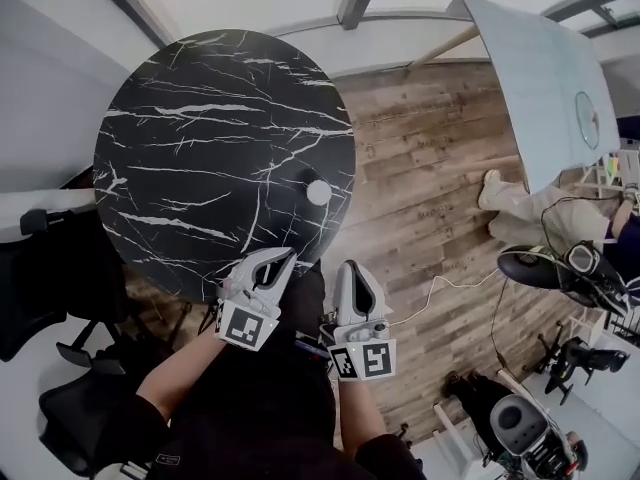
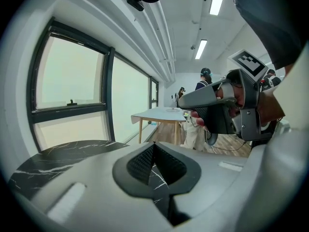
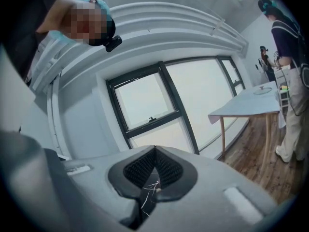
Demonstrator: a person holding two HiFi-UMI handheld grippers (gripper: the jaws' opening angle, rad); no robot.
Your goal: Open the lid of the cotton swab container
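Note:
The cotton swab container (image 1: 318, 191) is a small round white tub standing near the right edge of the round black marble table (image 1: 200, 148). Its lid looks closed. My left gripper (image 1: 291, 256) is shut and empty, its tips over the table's near edge, short of the container. My right gripper (image 1: 351, 265) is also shut and empty, just off the table's edge, beside the left one. In the left gripper view the black pads (image 2: 145, 161) meet, with marble showing below them, and the right gripper (image 2: 217, 105) is held at the right. In the right gripper view the pads (image 3: 166, 168) meet as well.
A pale table (image 1: 545, 78) stands at the right on the wood floor, with a person (image 1: 530, 213) beside it. Black office chairs (image 1: 50, 278) crowd the left. More chairs and gear (image 1: 540, 418) sit at the lower right, and a cable (image 1: 450, 283) lies across the floor.

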